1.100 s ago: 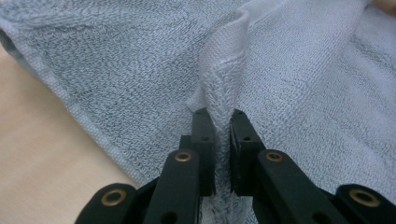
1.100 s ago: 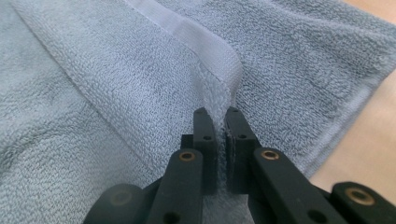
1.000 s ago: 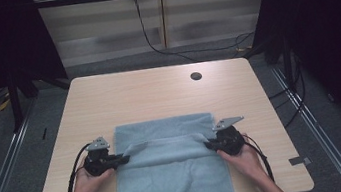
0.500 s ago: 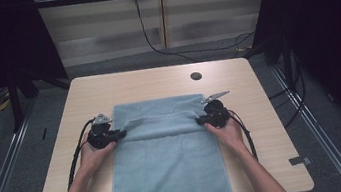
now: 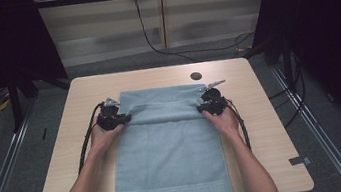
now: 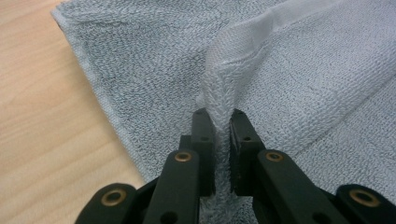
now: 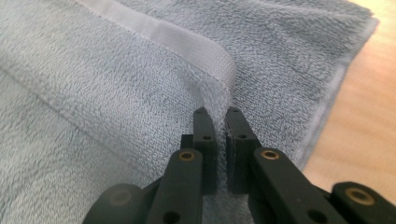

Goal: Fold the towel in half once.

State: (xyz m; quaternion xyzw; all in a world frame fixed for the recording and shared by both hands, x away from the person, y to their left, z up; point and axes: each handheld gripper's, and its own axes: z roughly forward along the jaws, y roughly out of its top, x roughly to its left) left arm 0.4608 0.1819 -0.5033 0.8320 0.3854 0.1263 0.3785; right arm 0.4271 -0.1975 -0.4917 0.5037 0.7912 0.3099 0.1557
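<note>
No lettering is readable; the blue-grey towel [image 5: 168, 147] carries just a woven key-pattern band near its front hem. It lies along the middle of the table [image 5: 269, 127], front end overhanging the near edge, bare wood on both sides. The left gripper [image 5: 120, 119] and right gripper [image 5: 206, 106] each pinch a raised towel corner (folded layer), now carried farther from the person than a second ago.

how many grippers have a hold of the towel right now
2. The left gripper pinches the towel at its left edge, the right gripper at its right edge, both shut on a raised fold of cloth across the table.
</note>
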